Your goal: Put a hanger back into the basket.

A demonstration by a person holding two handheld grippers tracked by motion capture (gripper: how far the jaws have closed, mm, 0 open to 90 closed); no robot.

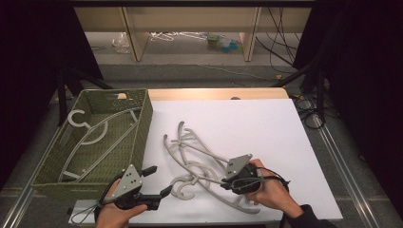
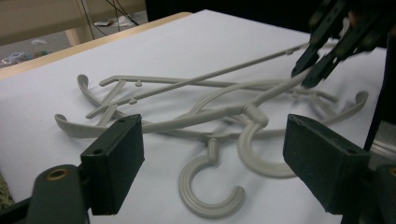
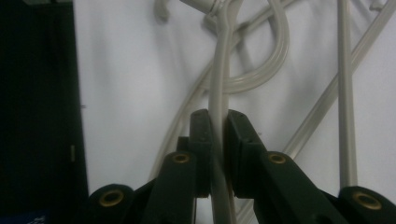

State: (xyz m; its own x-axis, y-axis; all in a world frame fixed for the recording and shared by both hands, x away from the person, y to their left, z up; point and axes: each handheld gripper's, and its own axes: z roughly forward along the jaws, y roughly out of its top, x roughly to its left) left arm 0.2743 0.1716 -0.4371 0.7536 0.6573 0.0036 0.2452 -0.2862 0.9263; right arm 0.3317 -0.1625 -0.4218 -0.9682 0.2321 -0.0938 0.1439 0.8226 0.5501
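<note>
At the far left a green woven basket sits on the table's left edge, and grey hangers already lie in it, so this looks like a job of moving hangers from the table into the basket, with some done and some left.

The left tongs hover low just in front of the basket's near right corner, jaws wide apart and holding nothing. In the left gripper view their two black pads frame the hooks of the pile lying flat on the white surface.

The tangled pile of hangers lies mid-table, right of the basket, arms and hooks crossed over one another. The right tongs are at its near right side, jaws closed on the slim shoulder of one hanger, as the right gripper view shows clearly.

My reading: one hanger is being pulled out of the tangle. The next move calls for lifting it free, probably with the left tongs steadying or taking the hook end, then carrying it left over the basket wall.

The interlocked hooks are the obstacle; a lift may drag the others along. The basket's tall side also needs clearing.
</note>
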